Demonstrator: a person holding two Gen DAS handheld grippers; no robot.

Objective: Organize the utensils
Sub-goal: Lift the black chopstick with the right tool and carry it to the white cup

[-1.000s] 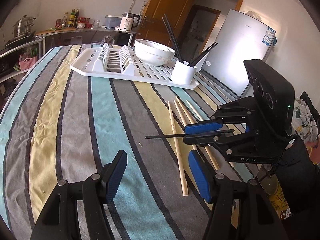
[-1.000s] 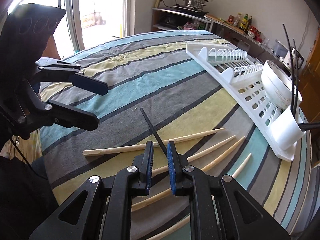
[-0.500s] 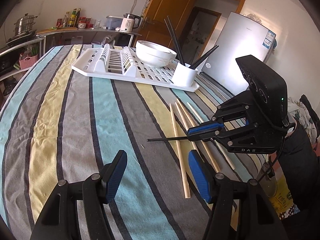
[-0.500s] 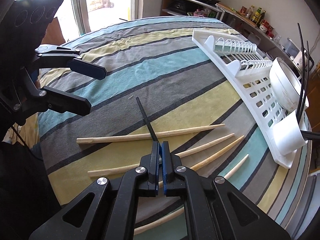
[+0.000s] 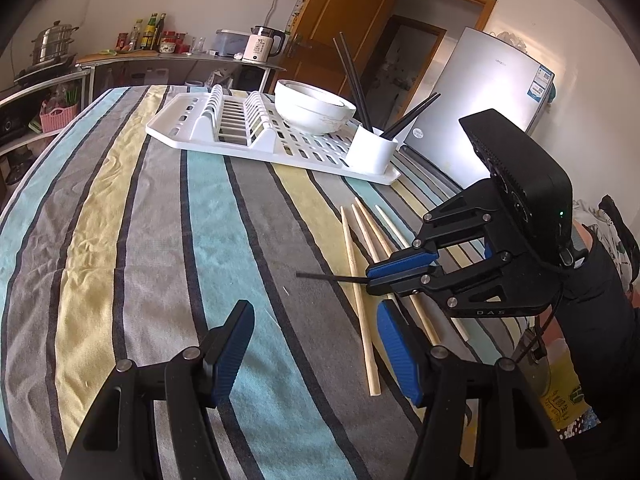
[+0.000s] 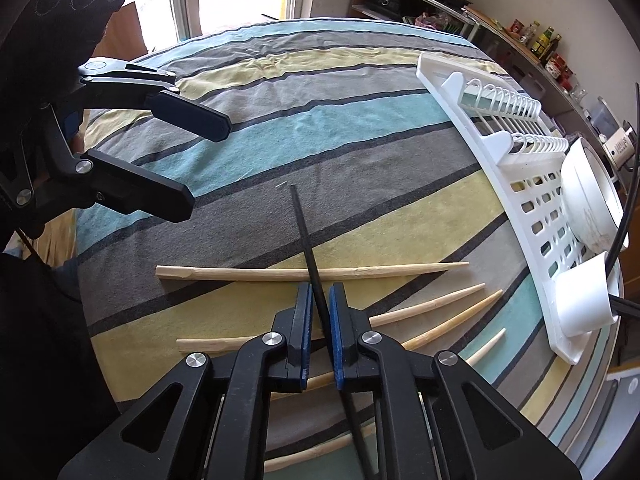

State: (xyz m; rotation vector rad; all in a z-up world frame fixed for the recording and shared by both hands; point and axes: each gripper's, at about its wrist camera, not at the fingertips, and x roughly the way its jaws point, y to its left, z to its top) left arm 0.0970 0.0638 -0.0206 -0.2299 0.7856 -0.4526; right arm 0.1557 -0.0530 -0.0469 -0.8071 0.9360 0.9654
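Observation:
My right gripper is shut on a black chopstick and holds it level just above the striped tablecloth; it shows in the left wrist view with the chopstick pointing left. Several wooden chopsticks lie on the cloth under it, also seen in the left wrist view. My left gripper is open and empty, low over the cloth, apart from the chopsticks. A white utensil cup on the white drying rack holds several black chopsticks.
A stack of white bowls sits on the rack beside the cup. A fridge stands past the table's far right edge. A counter with a kettle and bottles runs along the back wall.
My right gripper closed on the black chopstick and has lifted it slightly, drawing back toward the table's right edge. The left gripper stayed open and nearly still.

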